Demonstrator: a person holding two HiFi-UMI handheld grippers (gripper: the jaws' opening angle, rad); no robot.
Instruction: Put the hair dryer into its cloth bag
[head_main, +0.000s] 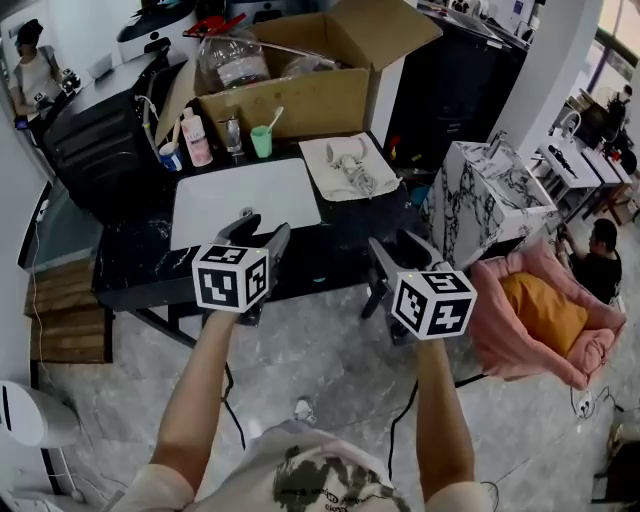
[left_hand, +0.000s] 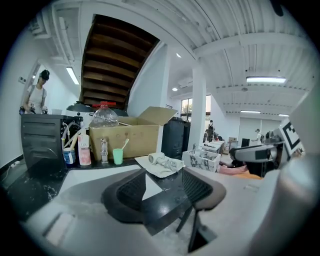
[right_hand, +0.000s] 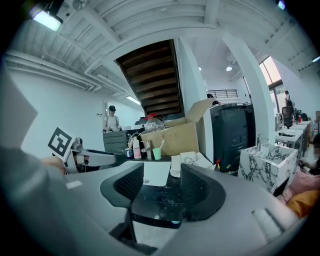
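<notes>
A pale hair dryer with its cord lies on a cream cloth bag, spread flat at the back right of the black table. In the left gripper view the hair dryer and cloth bag show beyond the jaws; in the right gripper view the cloth bag shows too. My left gripper hovers at the table's near edge, open and empty. My right gripper hangs beside it, just off the table's front right corner, also open with nothing between its fingers.
A white mat covers the table's middle. Behind it stand a pink bottle, a green cup and an open cardboard box. A marbled box and a pink pet bed sit at right. People are at far left and right.
</notes>
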